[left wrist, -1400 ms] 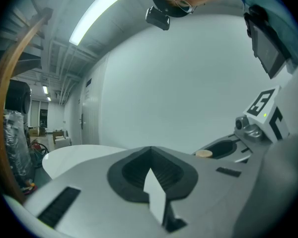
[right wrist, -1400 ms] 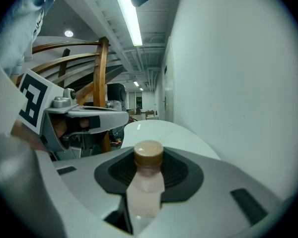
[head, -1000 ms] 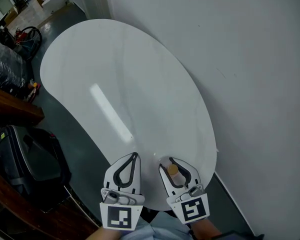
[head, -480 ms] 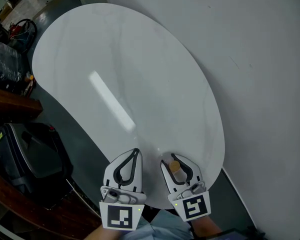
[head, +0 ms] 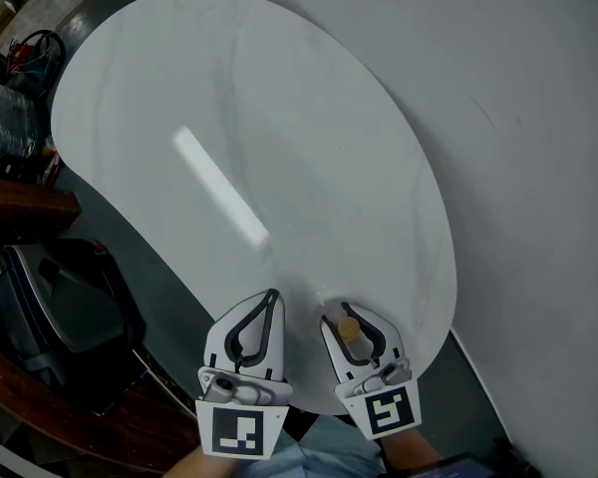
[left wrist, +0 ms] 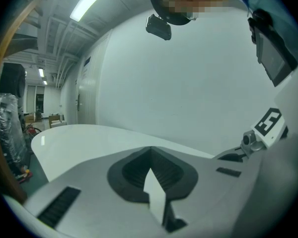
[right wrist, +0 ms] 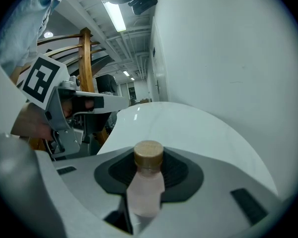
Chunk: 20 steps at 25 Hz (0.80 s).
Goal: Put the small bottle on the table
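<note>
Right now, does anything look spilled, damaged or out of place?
Nothing stands out. The small bottle sits capped and intact in the right gripper above the white table; the left gripper is shut, empty.

Ahead of me the white table [head: 279,118] runs far and to the left. Its top is bare, so either gripper can pass over it anywhere. On the right the white wall [head: 538,118] stands close along the table's long edge and closes that side. Only a thin strip of floor shows between them at the near right, and I cannot tell whether a gripper would fit there. Off the left edge, a black bag [head: 60,307] sits near on the floor, brown wooden furniture [head: 20,207] stands beyond it, and clutter [head: 25,48] fills the far left corner. My left gripper [head: 268,299] and right gripper [head: 343,317] hang side by side over the near rim with a narrow gap between them.
</note>
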Tool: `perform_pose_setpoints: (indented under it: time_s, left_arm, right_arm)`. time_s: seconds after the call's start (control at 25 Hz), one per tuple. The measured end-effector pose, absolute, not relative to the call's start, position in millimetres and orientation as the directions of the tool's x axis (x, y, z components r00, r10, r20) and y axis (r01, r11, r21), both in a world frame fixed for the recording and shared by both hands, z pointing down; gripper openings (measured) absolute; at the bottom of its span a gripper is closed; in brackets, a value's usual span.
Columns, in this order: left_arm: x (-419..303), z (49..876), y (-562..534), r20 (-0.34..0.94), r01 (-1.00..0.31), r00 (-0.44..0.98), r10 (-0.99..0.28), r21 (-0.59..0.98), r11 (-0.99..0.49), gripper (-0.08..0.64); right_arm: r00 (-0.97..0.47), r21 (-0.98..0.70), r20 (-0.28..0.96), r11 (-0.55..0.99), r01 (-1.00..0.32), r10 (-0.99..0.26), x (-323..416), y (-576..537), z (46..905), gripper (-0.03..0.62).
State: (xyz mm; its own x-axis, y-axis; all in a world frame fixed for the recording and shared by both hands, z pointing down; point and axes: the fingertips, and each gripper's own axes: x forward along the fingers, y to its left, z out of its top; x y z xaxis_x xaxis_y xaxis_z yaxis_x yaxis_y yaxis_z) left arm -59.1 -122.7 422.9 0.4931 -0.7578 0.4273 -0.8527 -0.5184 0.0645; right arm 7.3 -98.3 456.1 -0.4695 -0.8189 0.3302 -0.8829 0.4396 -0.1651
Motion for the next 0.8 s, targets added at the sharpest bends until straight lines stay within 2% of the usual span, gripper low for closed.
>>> perform_pose_setpoints:
  time_s: [0.56, 0.8]
  left_arm:
    - [-55, 427, -120, 0.442, -0.839, 0.508, -0.739, 0.060, -0.541, 0.000]
    - [-54, 425, -114, 0.440, -0.846, 0.501, -0.745, 0.065, -0.530, 0.000]
  right_arm:
    - [-0.471, -0.185, 0.314, 0.433, -0.882, -0.825, 4, -94, 455, 0.120]
    - [-0.509, -0.048, 0.548, 0.582, -0.811, -0.664, 5, -63, 486, 0.123]
